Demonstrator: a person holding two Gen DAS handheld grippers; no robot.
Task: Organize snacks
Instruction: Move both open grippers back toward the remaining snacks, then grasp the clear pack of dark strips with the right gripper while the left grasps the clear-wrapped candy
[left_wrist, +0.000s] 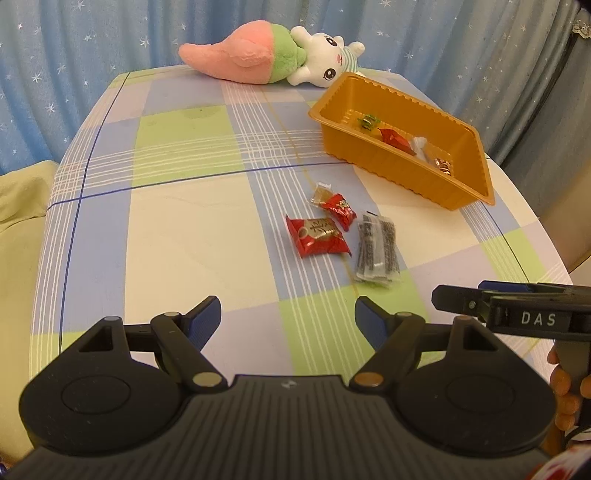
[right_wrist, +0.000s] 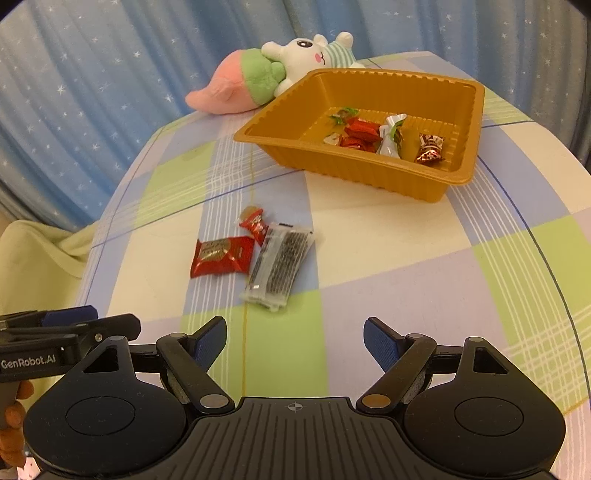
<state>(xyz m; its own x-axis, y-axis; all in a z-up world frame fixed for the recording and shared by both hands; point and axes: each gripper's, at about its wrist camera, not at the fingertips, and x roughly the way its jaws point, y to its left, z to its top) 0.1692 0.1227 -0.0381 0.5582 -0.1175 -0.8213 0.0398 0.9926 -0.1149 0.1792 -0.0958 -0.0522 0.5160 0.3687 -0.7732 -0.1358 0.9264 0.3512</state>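
Snacks, a sesame bar packet (right_wrist: 279, 266) foremost, lie just beyond both open, empty tongs, long axis running near to far; right tongs (right_wrist: 294, 341) sit nearer than left tongs (left_wrist: 288, 318).

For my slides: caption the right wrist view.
Open right hand-held gripper above three loose snacks on the checked tablecloth, gold tray behind.
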